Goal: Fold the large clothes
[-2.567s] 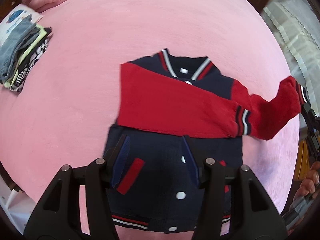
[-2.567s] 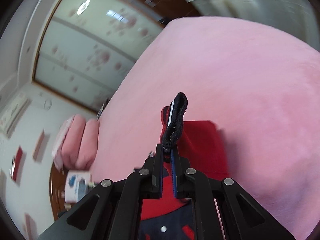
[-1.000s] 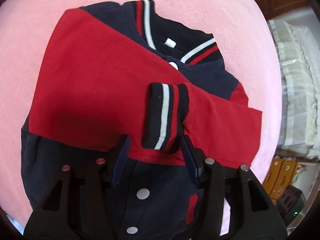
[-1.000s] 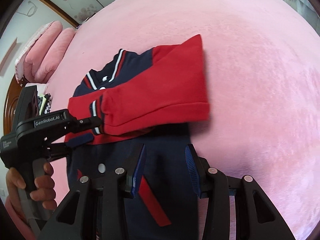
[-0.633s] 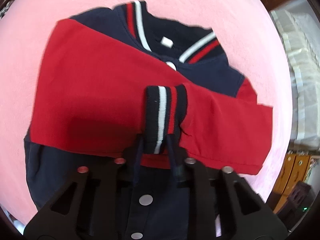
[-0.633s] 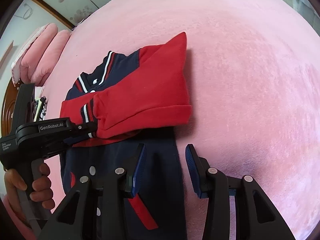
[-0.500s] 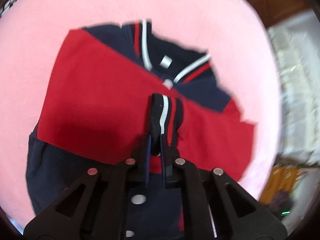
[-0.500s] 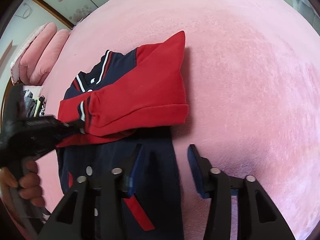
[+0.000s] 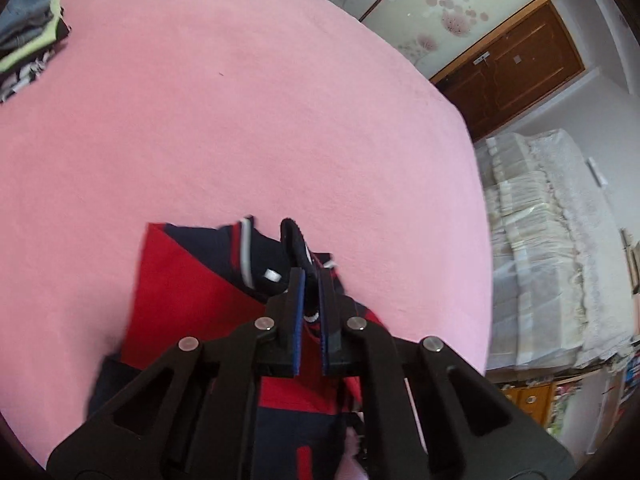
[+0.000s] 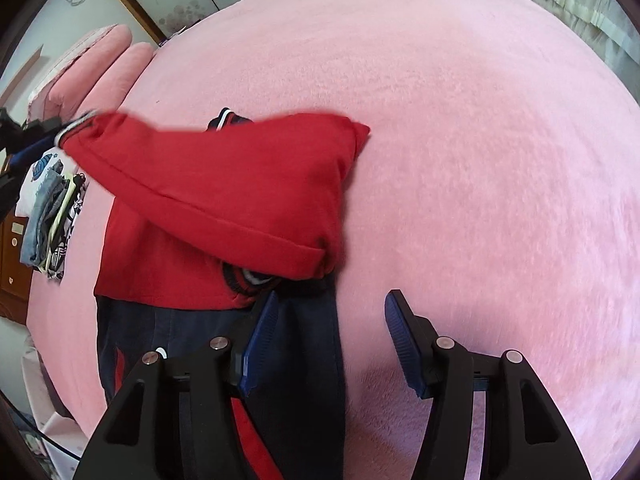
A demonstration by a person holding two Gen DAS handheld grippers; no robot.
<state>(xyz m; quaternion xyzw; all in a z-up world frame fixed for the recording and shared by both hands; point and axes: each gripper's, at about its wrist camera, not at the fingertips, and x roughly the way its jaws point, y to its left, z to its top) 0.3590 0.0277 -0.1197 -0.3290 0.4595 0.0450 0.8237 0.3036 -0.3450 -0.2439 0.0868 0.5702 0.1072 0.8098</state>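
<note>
A navy jacket with red sleeves (image 10: 168, 264) lies on the pink bed (image 10: 480, 160). My left gripper (image 9: 310, 276) is shut on the striped cuff (image 9: 294, 240) of one red sleeve (image 10: 224, 176) and holds it lifted above the collar (image 9: 248, 256). In the right wrist view that sleeve stretches up toward the far left, where its cuff (image 10: 76, 122) meets the dark left gripper. My right gripper (image 10: 332, 308) hangs open over the jacket's navy side edge (image 10: 308, 360), pressing on nothing. The other sleeve's cuff (image 10: 244, 278) peeks out under the lifted sleeve.
A pile of folded clothes (image 10: 52, 216) lies at the bed's far left, also seen at the top left as the pile (image 9: 28, 40). Pink pillows (image 10: 88, 68) line the head. A white-covered sofa (image 9: 552, 240) and a brown door (image 9: 520, 68) stand beyond the bed's edge.
My left gripper closed on the sleeve cuff, then rose and tilted up, pulling the red sleeve off the jacket. My right gripper stayed in place with its jaws a little wider.
</note>
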